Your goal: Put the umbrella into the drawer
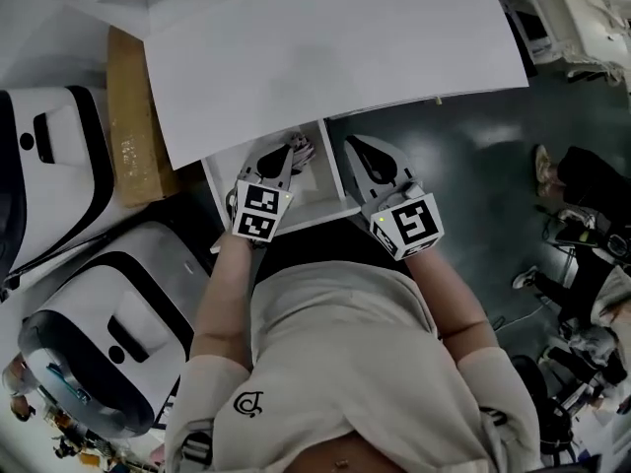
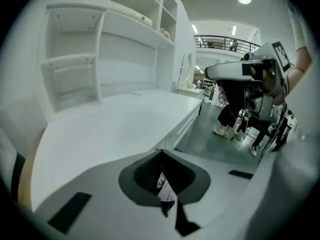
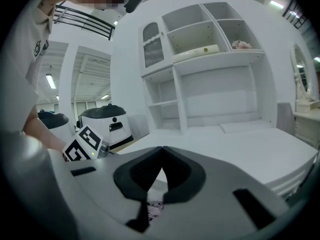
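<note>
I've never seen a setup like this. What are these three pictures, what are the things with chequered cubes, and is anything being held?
There is no robot: a person holds a two-jaw gripper in each hand, and the cubes are part of them. The head view looks down from the person's head: the left gripper and right gripper are at an open drawer under a white desk. The other two pictures come from cameras riding on each gripper, looking along its jaws. Both pairs of jaws are together and hold nothing. The patterned umbrella lies in the drawer.
</note>
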`<action>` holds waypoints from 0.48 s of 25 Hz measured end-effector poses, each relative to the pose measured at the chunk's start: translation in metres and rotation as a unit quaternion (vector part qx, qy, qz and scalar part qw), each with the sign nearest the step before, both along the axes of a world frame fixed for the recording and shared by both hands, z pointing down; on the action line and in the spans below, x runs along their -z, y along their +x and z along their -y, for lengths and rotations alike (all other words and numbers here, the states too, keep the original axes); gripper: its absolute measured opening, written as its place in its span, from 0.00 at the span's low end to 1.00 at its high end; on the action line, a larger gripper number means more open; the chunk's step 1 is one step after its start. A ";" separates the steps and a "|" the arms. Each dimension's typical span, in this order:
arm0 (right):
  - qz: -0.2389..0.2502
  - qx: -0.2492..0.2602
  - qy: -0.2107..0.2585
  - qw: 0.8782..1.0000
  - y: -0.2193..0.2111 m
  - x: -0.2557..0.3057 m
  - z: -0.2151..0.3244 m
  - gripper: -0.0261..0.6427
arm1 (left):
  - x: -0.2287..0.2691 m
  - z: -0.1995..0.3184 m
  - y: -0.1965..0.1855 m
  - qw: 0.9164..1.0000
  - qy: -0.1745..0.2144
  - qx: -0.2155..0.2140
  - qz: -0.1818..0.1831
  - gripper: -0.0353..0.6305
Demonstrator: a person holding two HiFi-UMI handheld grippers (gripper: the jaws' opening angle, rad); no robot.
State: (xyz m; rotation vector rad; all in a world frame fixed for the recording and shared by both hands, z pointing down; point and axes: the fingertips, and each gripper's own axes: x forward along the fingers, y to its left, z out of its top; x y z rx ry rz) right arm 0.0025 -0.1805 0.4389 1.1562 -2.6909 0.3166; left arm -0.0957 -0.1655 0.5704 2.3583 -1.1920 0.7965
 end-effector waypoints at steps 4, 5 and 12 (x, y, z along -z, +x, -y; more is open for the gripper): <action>0.005 0.009 0.015 1.000 0.002 0.019 -0.008 0.05 | 0.053 -0.004 -0.004 0.998 0.049 0.020 -0.023 0.07; 0.005 0.011 0.022 1.000 0.002 0.026 -0.011 0.05 | 0.068 -0.006 -0.005 0.997 0.063 0.026 -0.029 0.07; 0.018 0.028 0.073 0.997 0.003 0.070 -0.019 0.05 | 0.163 -0.013 -0.027 0.982 0.168 0.079 -0.040 0.07</action>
